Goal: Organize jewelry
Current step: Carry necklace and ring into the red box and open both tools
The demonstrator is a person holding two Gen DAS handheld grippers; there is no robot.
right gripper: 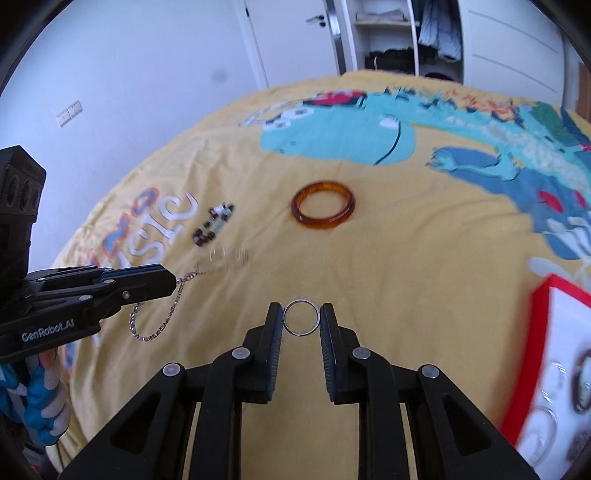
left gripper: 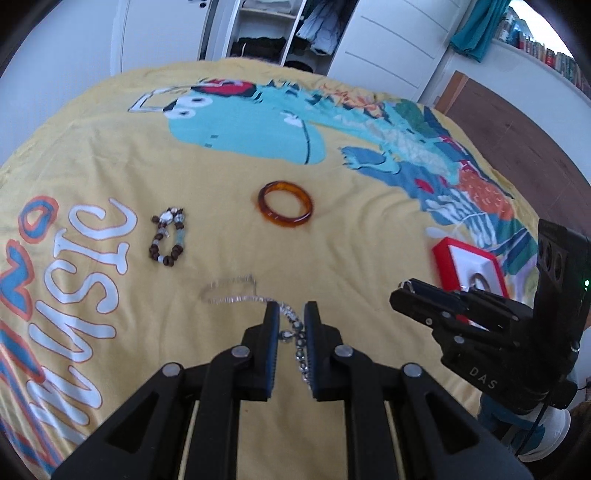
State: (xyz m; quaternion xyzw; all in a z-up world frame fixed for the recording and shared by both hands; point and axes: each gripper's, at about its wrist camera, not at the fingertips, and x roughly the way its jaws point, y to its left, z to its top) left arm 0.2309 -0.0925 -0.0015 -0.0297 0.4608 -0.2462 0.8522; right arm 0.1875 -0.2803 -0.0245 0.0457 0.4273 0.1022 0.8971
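My left gripper is shut on a thin silver chain, lifted off the yellow bedspread. From the right wrist view the chain hangs in a loop below the left gripper. My right gripper is shut on a small silver ring, held upright between the pads above the spread. An amber bangle and a beaded bracelet lie flat farther out. A red jewelry box with a white inside stands open at the right, behind the right gripper.
The red box holds several rings and bracelets, blurred. The bedspread carries a large turquoise print and white lettering. Beyond the bed stand an open wardrobe and white doors. Wooden floor shows at the right.
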